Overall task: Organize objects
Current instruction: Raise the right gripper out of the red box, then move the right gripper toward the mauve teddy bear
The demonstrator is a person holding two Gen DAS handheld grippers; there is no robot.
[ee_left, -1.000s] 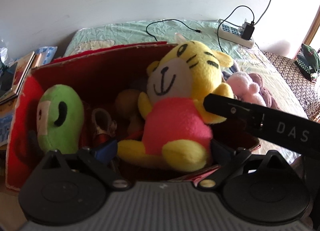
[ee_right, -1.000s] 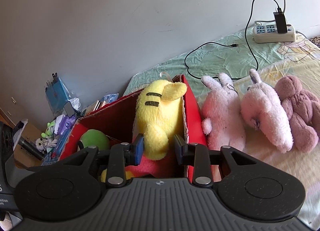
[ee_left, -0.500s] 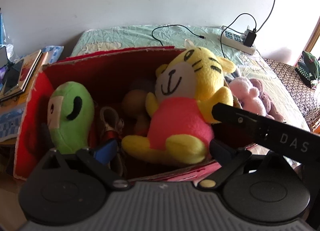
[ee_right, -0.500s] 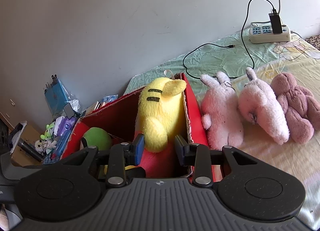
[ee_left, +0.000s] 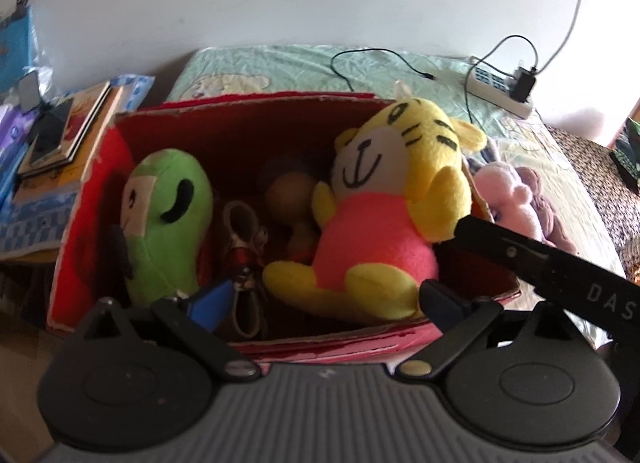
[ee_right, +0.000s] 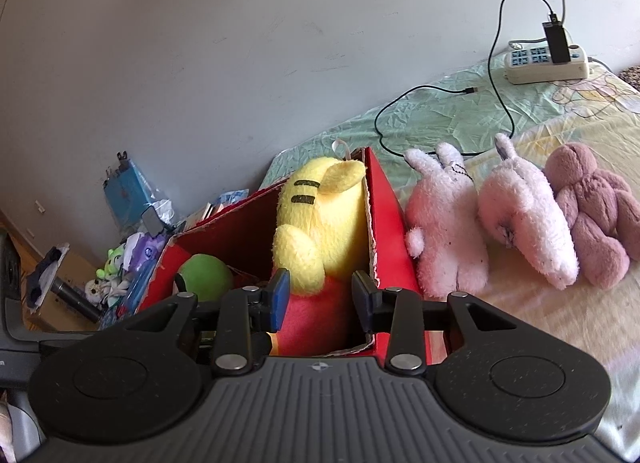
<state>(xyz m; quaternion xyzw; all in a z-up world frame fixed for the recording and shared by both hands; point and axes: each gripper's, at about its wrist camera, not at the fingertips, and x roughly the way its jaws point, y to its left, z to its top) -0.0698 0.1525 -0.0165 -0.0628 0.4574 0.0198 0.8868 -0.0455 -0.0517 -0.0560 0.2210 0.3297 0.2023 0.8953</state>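
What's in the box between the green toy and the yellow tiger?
In the left wrist view, a small red-and-white keychain figure and a brown round toy lie between the green plush and yellow tiger plush.

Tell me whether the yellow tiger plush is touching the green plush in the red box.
Apart. The left wrist view shows the yellow tiger plush with the pink shirt at the red cardboard box's right end, the green plush toy at its left, with smaller toys between them.

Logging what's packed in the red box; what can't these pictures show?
- Brown toy, left wrist view: hidden behind the yellow tiger plush.
- Green plush, right wrist view: face hidden by the box wall.
- Power strip labels: too small.
- Box floor: covered by toys.
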